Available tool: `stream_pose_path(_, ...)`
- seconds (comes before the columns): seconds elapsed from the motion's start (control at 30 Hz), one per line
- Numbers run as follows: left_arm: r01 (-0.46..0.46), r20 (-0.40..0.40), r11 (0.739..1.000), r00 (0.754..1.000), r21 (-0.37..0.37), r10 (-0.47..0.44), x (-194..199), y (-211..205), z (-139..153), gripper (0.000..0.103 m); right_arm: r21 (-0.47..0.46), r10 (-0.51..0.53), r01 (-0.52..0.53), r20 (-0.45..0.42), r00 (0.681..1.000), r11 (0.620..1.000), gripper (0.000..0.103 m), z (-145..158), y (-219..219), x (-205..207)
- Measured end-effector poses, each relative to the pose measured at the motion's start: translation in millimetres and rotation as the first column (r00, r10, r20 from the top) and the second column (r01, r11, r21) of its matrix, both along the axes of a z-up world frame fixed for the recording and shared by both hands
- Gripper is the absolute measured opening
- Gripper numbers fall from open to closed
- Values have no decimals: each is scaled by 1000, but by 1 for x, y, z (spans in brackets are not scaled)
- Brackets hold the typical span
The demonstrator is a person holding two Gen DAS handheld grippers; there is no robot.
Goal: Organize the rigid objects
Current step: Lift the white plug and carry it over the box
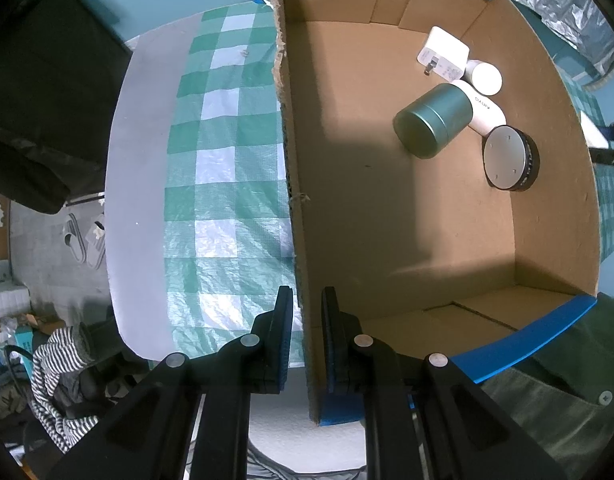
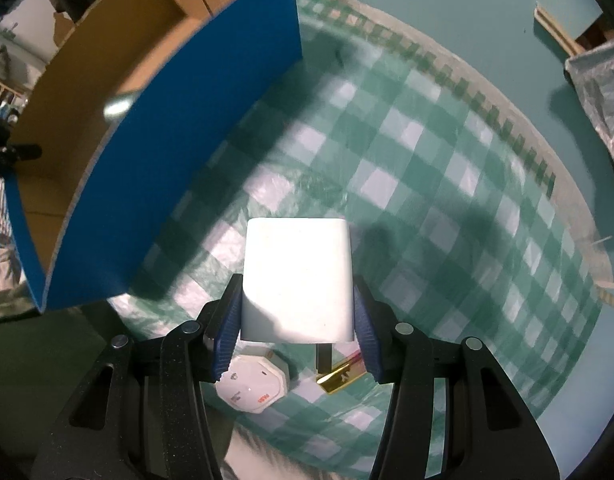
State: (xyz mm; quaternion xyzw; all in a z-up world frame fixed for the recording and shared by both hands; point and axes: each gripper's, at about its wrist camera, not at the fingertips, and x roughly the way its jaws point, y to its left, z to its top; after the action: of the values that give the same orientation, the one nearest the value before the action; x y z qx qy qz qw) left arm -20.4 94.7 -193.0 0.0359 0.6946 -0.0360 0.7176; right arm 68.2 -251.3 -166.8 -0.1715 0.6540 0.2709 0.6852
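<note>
An open cardboard box (image 1: pixel 367 208) with blue outer walls stands on a green checked cloth. My left gripper (image 1: pixel 307 320) points straight down and is shut on the box's left wall. On the box floor at the far right lie a white charger (image 1: pixel 443 54), a green tin (image 1: pixel 433 122) on its side, a white bottle (image 1: pixel 485 114), a small white jar (image 1: pixel 485 78) and a round black and silver disc (image 1: pixel 509 158). My right gripper (image 2: pixel 298 308) is shut on a white rectangular block (image 2: pixel 297 280), held above the cloth just right of the box (image 2: pixel 167 160).
Under the right gripper, a white octagonal plug adapter (image 2: pixel 253 384) and a gold-coloured item (image 2: pixel 341 376) lie on the checked cloth (image 2: pixel 427 200). Crinkled silver foil (image 2: pixel 599 112) lies at the far right. Left of the table's edge, the floor shows slippers (image 1: pixel 85 240) and striped cloth (image 1: pixel 55 380).
</note>
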Motion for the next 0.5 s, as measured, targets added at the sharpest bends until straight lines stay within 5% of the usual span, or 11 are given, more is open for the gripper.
stream_pose_path(0.5, -11, -1, 1000, 1000, -6, 11, 0, 2, 1, 13, 69, 95, -102, 92, 991, 992, 51, 58, 57, 30)
